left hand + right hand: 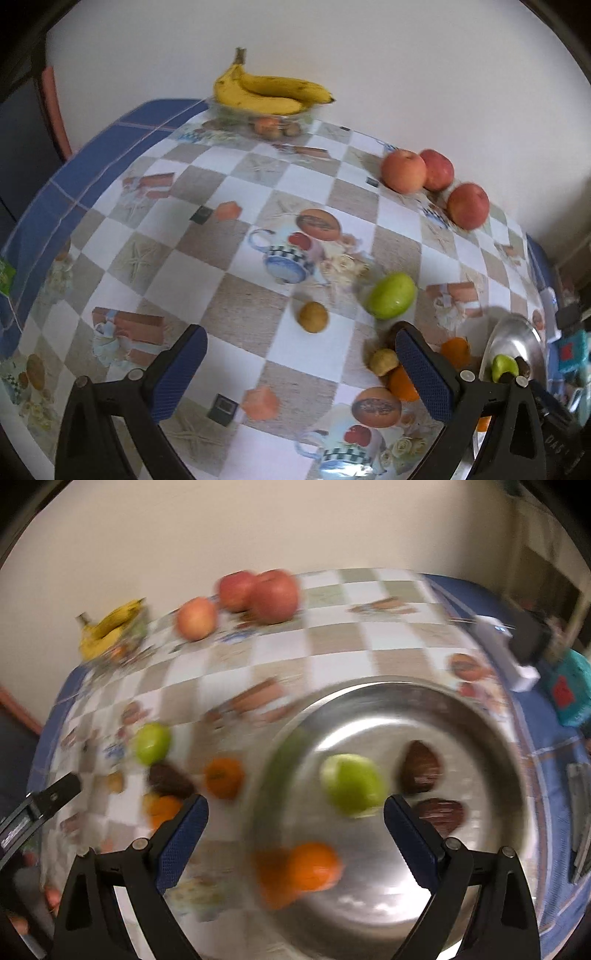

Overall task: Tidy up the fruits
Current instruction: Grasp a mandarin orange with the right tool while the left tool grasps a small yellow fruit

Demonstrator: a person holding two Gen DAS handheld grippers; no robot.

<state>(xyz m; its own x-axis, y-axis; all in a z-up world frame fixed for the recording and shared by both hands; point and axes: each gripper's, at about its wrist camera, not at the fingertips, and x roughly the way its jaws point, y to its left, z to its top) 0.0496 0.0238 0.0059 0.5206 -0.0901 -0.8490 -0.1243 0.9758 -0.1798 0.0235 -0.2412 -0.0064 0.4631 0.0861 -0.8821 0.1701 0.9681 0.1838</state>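
My left gripper (301,347) is open and empty above the checked tablecloth. Just past it lie a small brown fruit (313,316) and a green apple (391,295); a second small brown fruit (384,362) and oranges (402,384) sit by its right finger. Three red apples (404,171) lie far right. My right gripper (295,816) is open and empty over a steel plate (480,720) that holds a green apple (351,784), an orange (314,866) and two dark brown fruits (421,766). The right wrist view is blurred.
A glass bowl (229,112) with bananas (269,90) on top stands at the table's far edge by the wall. Left of the plate lie another green apple (152,743), oranges (223,777) and a dark fruit (170,781). Teal and white objects (569,694) sit right of the table.
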